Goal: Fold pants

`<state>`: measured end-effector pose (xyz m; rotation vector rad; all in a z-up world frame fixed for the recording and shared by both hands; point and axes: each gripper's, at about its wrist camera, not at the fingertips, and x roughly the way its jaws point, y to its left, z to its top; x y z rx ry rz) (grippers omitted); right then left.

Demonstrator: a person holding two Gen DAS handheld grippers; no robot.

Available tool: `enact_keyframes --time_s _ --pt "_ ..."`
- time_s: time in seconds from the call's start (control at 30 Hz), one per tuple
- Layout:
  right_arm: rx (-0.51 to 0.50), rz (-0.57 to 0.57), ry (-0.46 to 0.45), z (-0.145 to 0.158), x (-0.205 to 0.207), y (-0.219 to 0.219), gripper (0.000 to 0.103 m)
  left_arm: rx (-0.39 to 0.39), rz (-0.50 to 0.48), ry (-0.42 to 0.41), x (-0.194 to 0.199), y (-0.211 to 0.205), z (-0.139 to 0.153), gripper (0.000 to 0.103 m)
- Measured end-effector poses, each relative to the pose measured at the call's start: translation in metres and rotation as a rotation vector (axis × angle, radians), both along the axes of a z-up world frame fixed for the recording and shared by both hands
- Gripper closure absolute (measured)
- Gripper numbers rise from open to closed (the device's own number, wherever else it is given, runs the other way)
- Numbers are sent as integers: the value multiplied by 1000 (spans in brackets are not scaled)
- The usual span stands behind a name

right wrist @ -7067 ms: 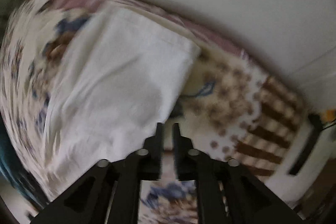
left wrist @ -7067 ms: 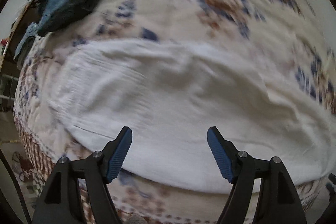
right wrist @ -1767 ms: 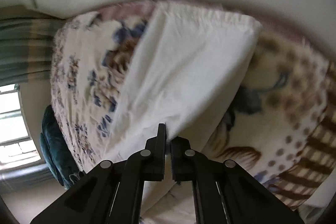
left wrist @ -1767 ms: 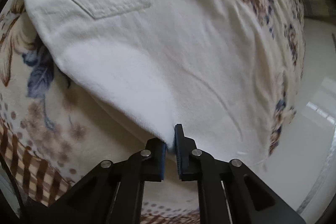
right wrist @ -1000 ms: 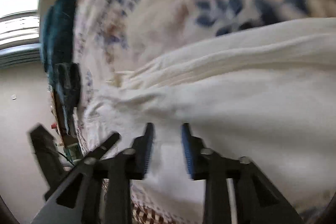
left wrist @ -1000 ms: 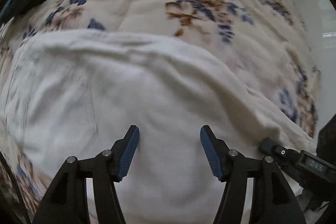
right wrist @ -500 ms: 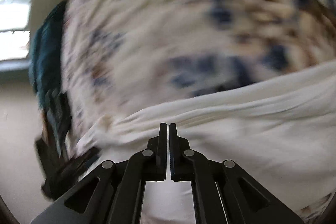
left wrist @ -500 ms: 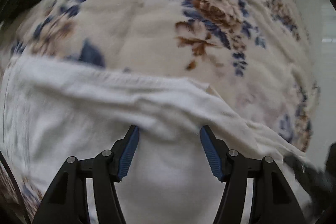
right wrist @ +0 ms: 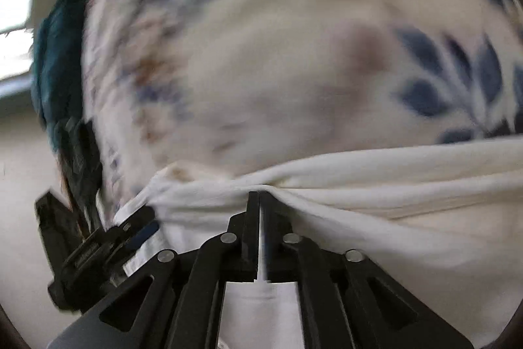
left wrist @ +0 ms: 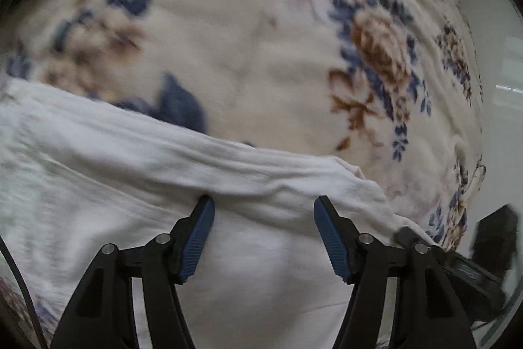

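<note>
White pants (left wrist: 130,185) lie across a floral blanket, their upper edge bunched into a long fold. My left gripper (left wrist: 263,208) stands open just over that fold, blue pads apart, with cloth below them but not pinched. My right gripper (right wrist: 260,195) is shut on the pants (right wrist: 392,201) at the fold's edge, where wrinkles run into the fingertips. Its jaws are opening a hair while the pads still press the cloth. Each gripper shows in the other's view: the right gripper (left wrist: 457,260) at the lower right, the left gripper (right wrist: 130,231) at the lower left.
The cream blanket (left wrist: 245,38) with blue and brown flowers fills the space beyond the pants. A dark teal garment (right wrist: 55,64) lies at the blanket's far left edge. Pale floor (left wrist: 500,54) shows past the bed's right side.
Both grippers have slid toward the pants' upper edge, so more blanket shows. The right gripper's jaws closed on the bunched fold. The left gripper stayed open.
</note>
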<state>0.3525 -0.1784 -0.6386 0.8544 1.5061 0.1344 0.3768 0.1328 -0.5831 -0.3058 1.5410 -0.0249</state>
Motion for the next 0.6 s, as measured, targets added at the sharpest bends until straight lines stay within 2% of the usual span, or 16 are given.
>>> enact_keyframes --time_s 0.03,0.1,0.13,0.2,0.23,0.3,0.33,0.37,0.43,0.53,0.6 --pt "5 41 -27 9 6 10 95 39 -8 -21 2 0 4 42" --pt "18 150 -80 29 19 40 85 153 -30 -85 1 6 15 42" --pt "38 199 -93 33 28 58 75 195 -38 -105 -1 11 17 42" --pt "106 259 -84 26 46 82 72 222 -44 -99 -4 24 10 42" --pt "52 288 -76 19 56 93 73 228 -41 -87 -5 31 5 42" --pt "-100 302 -18 -2 72 98 97 217 -21 -68 -10 47 -1 42" --pt "-114 281 9 -12 76 94 103 212 -2 -74 -19 64 2 42" --pt "-120 250 30 -19 81 88 103 210 18 -85 -24 74 5 42" --pt "-162 245 38 -14 85 84 103 182 70 -135 -39 103 22 41" --pt "-137 226 -24 28 75 83 96 111 174 -227 -69 151 57 41" --pt "-147 195 -89 58 58 85 63 60 270 -234 -88 180 73 40"
